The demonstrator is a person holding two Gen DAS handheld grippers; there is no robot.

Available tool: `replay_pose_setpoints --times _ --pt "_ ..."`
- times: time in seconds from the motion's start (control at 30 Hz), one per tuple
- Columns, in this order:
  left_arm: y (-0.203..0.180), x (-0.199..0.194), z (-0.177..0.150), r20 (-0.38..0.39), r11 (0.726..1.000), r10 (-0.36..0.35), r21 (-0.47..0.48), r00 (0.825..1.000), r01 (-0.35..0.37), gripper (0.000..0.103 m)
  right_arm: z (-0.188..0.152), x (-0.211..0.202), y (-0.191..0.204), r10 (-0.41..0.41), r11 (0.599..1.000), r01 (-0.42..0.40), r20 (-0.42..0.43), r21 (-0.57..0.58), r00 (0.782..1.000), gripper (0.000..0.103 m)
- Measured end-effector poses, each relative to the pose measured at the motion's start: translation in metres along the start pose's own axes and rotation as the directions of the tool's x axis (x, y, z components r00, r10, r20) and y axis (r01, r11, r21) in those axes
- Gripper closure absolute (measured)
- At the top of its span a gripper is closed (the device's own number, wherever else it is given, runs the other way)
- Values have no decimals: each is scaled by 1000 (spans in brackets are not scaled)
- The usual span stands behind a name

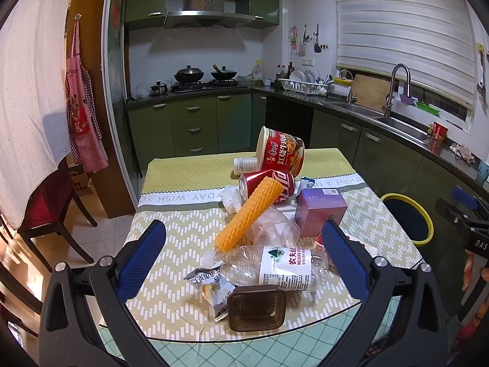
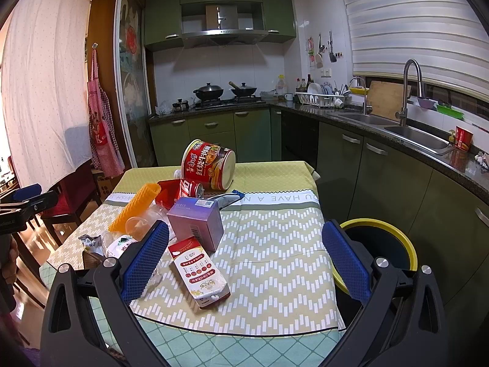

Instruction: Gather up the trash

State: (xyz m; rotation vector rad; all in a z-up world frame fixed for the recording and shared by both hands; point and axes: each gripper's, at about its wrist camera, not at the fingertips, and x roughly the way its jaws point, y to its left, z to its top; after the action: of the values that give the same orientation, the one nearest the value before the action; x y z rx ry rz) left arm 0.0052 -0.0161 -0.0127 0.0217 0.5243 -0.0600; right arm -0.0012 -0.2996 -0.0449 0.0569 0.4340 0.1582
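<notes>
My left gripper (image 1: 243, 229) stands open above the near table edge, its blue pads either side of a trash pile. In that pile lie a clear crushed bottle (image 1: 275, 267), a brown plastic tray (image 1: 256, 309), a crumpled wrapper (image 1: 211, 284), an orange honeycomb tube (image 1: 247, 214), a red cola can (image 1: 269, 183), a tipped noodle cup (image 1: 281, 150) and a purple box (image 1: 321, 211). My right gripper (image 2: 246, 229) is open too and holds nothing. A red-and-white carton (image 2: 198, 272) lies flat by its left finger. A yellow-rimmed bin (image 2: 373, 220) stands right of the table.
The table (image 2: 275, 244) carries a patterned cloth; its right half is bare. Green cabinets and a counter with a sink (image 2: 412, 133) run along the right, close to the bin (image 1: 426, 214). A dark red chair (image 1: 49, 211) stands to the left.
</notes>
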Motion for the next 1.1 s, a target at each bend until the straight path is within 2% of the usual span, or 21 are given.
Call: replay_pose_setpoints --times 0.33,0.57,0.7,0.93,1.1 --pt "-1 1 -1 -2 1000 -5 0 1000 5 6 -2 4 -1 -2 1000 2 -6 1 1000 4" --pt "6 20 -1 -23 1000 -12 -7 1000 12 6 -3 16 0 -6 1000 6 -32 4 999 4" --pt "16 35 10 -22 1000 -17 -18 1000 17 6 3 29 3 -13 1000 13 -48 -11 999 4" --pt "39 73 37 29 999 6 -50 1000 -4 6 34 64 13 -40 999 37 -63 -37 997 4" --pt "57 113 52 38 998 19 -56 999 -17 6 74 96 41 -47 996 46 -22 -71 999 4"
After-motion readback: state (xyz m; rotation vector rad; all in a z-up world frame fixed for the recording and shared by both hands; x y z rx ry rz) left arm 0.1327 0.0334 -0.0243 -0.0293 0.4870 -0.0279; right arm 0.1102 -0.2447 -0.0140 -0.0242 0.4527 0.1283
